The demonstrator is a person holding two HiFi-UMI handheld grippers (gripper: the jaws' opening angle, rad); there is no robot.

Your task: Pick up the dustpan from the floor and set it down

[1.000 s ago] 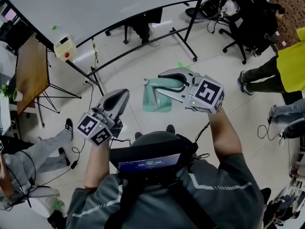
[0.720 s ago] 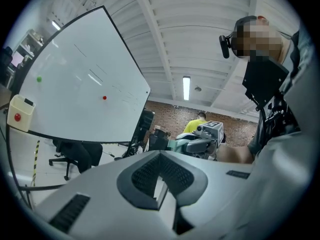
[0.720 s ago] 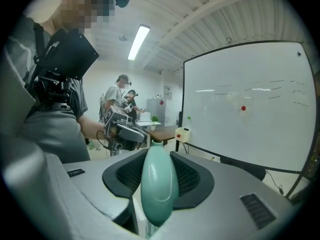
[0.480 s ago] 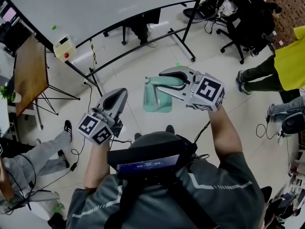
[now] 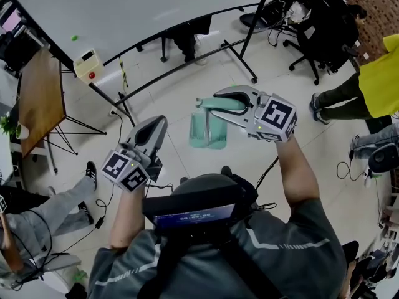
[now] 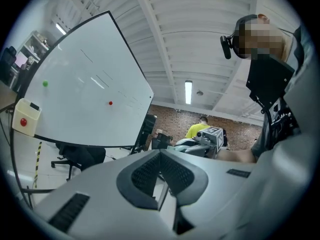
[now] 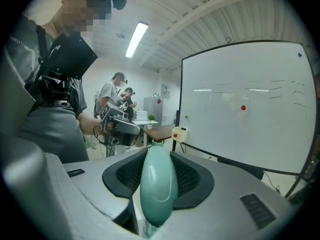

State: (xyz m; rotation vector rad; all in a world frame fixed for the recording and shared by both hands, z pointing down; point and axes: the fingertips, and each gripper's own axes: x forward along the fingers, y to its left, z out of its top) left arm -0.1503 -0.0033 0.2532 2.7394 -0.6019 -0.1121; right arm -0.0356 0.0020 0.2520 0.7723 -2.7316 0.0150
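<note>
**A:** Report the surroundings.

**B:** A whiteboard (image 5: 143, 8) on a black frame stands ahead of the operator, on a pale tiled floor (image 5: 177, 89).

**A:** Where is the dustpan?

**B:** The teal dustpan (image 5: 209, 129) is in front of the operator. Its handle (image 7: 159, 184) is clamped between the pads of the right gripper (image 5: 218, 104). The pan hangs below the jaws and looks clear of the floor, though it is blurred from above.

**A:** And the left gripper?

**B:** The left gripper (image 5: 154, 124) has its jaws closed together with nothing between them. It is held to the operator's left, apart from the dustpan.
</note>
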